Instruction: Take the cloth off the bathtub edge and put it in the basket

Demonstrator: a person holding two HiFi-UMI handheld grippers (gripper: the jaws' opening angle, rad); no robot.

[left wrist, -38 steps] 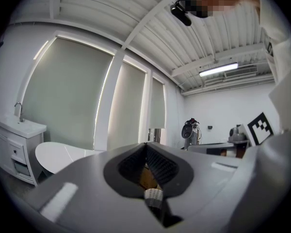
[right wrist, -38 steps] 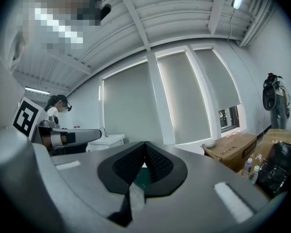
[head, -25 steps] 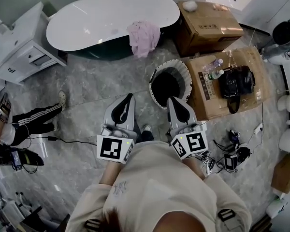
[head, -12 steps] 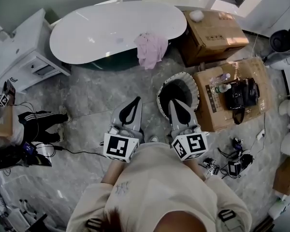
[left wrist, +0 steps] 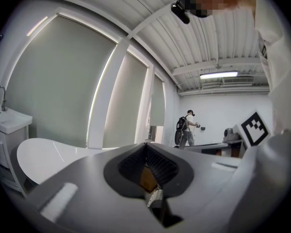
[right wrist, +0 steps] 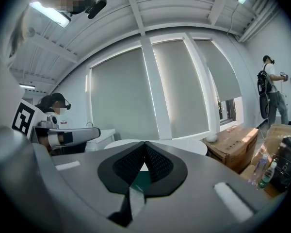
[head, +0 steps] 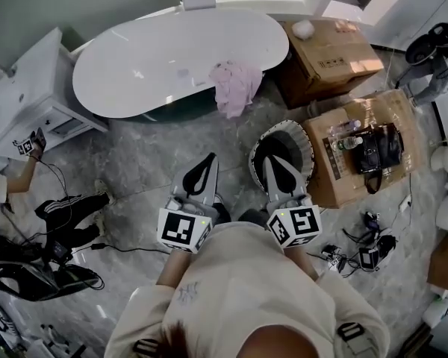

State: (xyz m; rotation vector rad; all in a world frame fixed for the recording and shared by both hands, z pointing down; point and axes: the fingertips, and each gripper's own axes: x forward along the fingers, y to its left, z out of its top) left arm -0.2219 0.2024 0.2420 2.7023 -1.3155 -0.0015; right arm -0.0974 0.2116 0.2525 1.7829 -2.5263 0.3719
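Observation:
A pink cloth (head: 235, 86) hangs crumpled over the near rim of the white bathtub (head: 157, 54). The round basket (head: 308, 149), white-rimmed and dark inside, stands on the floor right of centre. My left gripper (head: 210, 157) is shut and empty, pointing at the tub over the floor left of the basket. My right gripper (head: 271, 160) is shut and empty, its tip over the basket's near-left rim. In the left gripper view the left gripper (left wrist: 146, 144) has only the tub rim (left wrist: 43, 154) ahead. The right gripper (right wrist: 144, 143) hides the cloth in its own view.
Two cardboard boxes (head: 325, 47) (head: 336, 174) stand right of the tub and basket, the nearer bearing a black bag (head: 377, 149) and bottles. A white vanity cabinet (head: 30, 99) is at left, a seated person's legs (head: 67, 207) below it. Cables and chargers (head: 358, 256) litter the floor at right.
Both grippers have been carried forward toward the tub and stayed shut. The tub, cloth and basket now lie nearer in the head view. The person at left has shifted.

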